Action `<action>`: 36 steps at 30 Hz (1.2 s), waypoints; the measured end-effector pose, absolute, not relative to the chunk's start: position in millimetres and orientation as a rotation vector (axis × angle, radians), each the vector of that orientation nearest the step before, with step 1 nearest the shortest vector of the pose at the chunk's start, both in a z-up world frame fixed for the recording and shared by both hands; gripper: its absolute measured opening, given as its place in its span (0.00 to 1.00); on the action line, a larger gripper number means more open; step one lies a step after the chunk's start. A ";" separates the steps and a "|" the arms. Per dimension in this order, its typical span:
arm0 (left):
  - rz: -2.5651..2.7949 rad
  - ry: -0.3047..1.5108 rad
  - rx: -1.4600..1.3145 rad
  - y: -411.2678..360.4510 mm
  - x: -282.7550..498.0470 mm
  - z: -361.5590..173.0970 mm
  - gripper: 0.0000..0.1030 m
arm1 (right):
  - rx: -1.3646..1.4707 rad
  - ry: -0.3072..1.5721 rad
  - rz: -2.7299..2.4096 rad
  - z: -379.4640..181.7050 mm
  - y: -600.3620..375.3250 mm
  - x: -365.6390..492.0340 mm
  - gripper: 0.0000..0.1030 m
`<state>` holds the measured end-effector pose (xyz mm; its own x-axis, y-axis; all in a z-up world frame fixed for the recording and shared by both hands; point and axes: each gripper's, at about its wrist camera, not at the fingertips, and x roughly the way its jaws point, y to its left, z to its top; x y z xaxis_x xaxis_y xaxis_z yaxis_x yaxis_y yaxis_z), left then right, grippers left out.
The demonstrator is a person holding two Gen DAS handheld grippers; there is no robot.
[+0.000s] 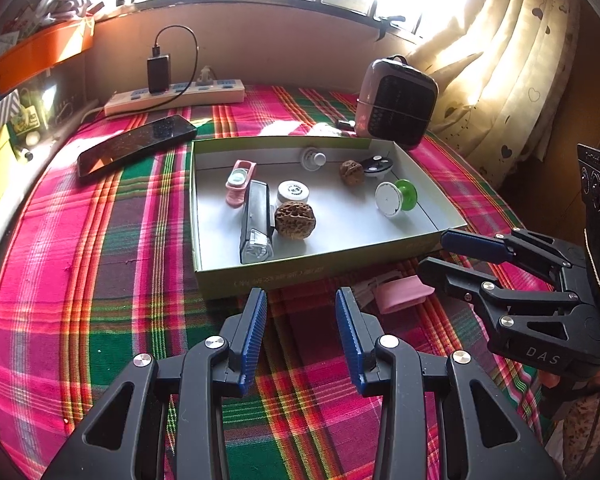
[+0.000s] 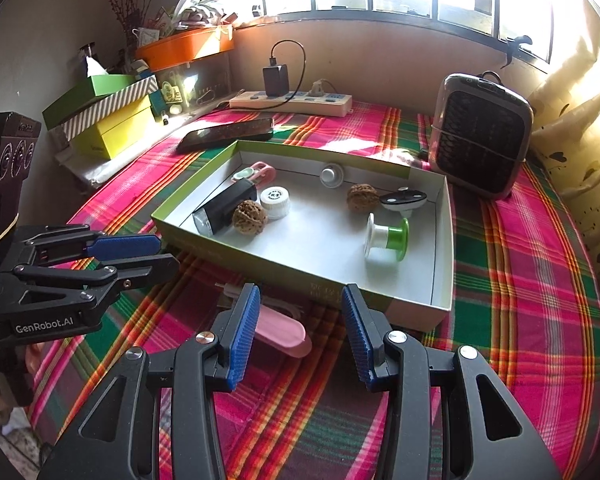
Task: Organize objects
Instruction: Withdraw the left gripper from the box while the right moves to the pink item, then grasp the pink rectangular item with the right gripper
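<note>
A shallow green-edged box (image 1: 256, 276) (image 2: 442, 304) sits on the plaid cloth. It holds two walnuts (image 1: 295, 220) (image 2: 249, 217), a black flashlight (image 1: 255, 222), a white cap (image 1: 293, 193), a green-white spool (image 1: 396, 197) (image 2: 386, 237), a pink clip (image 1: 240, 182) and other small items. A pink object (image 1: 402, 294) (image 2: 280, 334) lies on the cloth in front of the box, on a white cable. My left gripper (image 1: 301, 336) is open and empty, just short of the box. My right gripper (image 2: 298, 338) is open, with the pink object just beyond its left finger.
A black phone (image 1: 136, 145) (image 2: 228, 134) lies left of the box. A power strip (image 1: 176, 96) (image 2: 292, 102) with a charger is at the back. A small heater (image 1: 396, 102) (image 2: 480, 136) stands at the back right. Stacked boxes (image 2: 108, 120) are at the left.
</note>
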<state>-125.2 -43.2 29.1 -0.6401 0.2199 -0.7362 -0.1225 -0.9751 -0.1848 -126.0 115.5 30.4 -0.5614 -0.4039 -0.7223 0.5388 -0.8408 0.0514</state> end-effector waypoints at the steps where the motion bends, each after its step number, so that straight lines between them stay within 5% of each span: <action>1: 2.678 -0.176 -1.229 -43.0 -125.0 28.1 0.33 | 1.046 0.233 -2.365 27.6 115.6 -126.2 0.43; 33: 2.655 -0.194 -1.288 -48.1 -133.4 15.9 0.33 | 1.059 0.392 -2.188 -1.4 84.2 -114.4 0.42; 36: 2.653 -0.190 -1.289 -48.2 -134.2 15.6 0.33 | 1.057 0.395 -2.199 -1.1 85.9 -114.1 0.34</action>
